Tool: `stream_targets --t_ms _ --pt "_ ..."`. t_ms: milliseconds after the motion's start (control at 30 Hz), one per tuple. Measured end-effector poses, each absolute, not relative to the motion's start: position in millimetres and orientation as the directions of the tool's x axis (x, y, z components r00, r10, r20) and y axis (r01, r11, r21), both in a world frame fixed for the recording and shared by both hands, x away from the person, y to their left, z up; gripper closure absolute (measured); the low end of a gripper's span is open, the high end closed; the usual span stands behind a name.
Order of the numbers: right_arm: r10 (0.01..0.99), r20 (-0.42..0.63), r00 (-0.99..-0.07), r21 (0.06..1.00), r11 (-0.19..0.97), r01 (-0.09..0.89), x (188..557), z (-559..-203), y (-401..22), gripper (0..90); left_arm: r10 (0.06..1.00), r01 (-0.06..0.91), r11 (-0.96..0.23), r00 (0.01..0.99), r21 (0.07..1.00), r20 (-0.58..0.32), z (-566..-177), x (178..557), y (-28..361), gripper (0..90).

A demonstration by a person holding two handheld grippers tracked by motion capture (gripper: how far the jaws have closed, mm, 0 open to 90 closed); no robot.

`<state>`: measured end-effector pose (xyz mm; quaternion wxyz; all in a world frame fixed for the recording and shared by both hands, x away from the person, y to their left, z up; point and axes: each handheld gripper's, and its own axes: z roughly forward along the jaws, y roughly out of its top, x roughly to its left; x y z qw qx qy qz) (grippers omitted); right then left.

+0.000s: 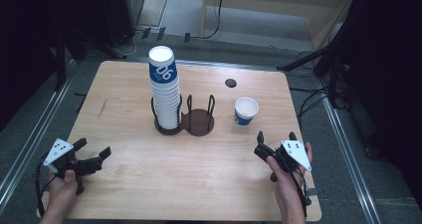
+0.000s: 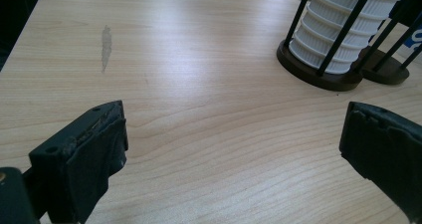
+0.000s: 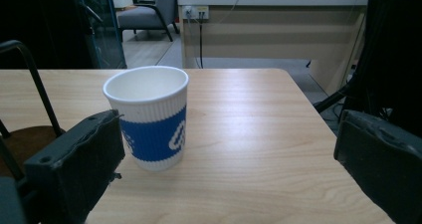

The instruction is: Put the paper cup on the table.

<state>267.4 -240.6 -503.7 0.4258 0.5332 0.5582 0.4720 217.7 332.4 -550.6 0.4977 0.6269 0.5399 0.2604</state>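
Observation:
A tall stack of white and blue paper cups (image 1: 164,87) stands in the left ring of a dark two-ring cup holder (image 1: 200,122); the holder's right ring holds nothing. A single white and blue cup (image 1: 246,110) stands upright on the table to the right of the holder. My right gripper (image 1: 276,136) is open a little in front of that cup (image 3: 149,122), which sits just beyond its left jaw. My left gripper (image 1: 93,148) is open near the table's front left, jaws wide over bare wood, with the stack (image 2: 343,30) farther off to its right.
The wooden table (image 1: 129,179) has a dark round cable hole (image 1: 230,82) near its back right and a grey smear (image 2: 106,47) at its left. Cables and stand legs lie on the floor around it. A wooden counter (image 3: 268,30) stands beyond the far edge.

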Motion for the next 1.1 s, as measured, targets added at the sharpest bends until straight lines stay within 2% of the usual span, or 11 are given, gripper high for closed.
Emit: stream_targets --t_ms 1100 --pt "0.996 0.059 0.067 0.970 -0.073 0.230 216 -540 -318 0.0 0.943 0.423 0.055 0.276 0.904 -0.187 -551 217 330 0.0"
